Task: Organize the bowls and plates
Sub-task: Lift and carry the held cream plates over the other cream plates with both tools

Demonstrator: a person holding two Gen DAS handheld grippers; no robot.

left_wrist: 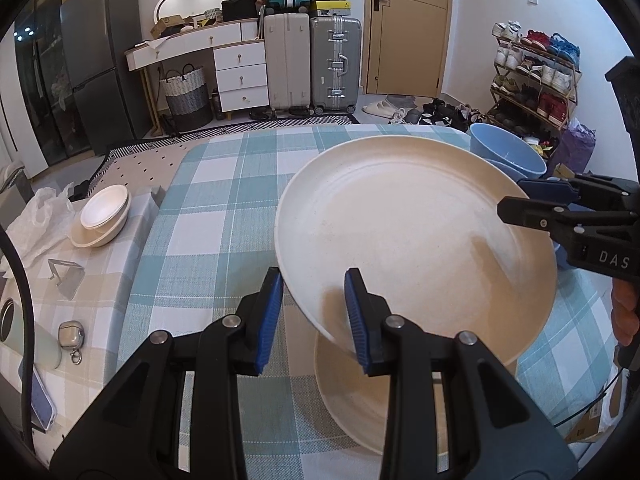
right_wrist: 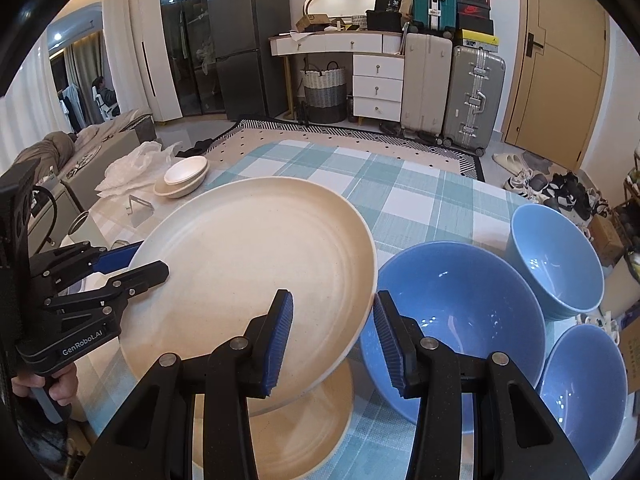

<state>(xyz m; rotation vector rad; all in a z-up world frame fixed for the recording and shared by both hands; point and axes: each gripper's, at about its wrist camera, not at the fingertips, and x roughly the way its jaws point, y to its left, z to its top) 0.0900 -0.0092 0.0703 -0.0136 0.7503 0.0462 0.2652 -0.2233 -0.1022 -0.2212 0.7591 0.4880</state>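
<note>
Left gripper (left_wrist: 314, 312): I've got it clamped on the cream plate (left_wrist: 412, 240) rim
Right gripper (left_wrist: 520, 200): pinching the far rim
Below: second plate (left_wrist: 344, 400) on checked tablecloth (left_wrist: 208, 216)
Left: stacked bowls (left_wrist: 102, 216)

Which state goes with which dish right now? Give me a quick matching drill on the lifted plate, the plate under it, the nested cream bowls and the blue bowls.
Things:
1. lifted cream plate
2. lower cream plate
3. nested cream bowls
4. blue bowls

States:
A. standing open-side up at the table's right side
B. held by its rim at opposite sides by the left gripper and right gripper
C. stacked at the far left, next to a white plastic bag
D. lying flat on the checked tablecloth

Pairs: 1-B, 2-D, 3-C, 4-A
</note>
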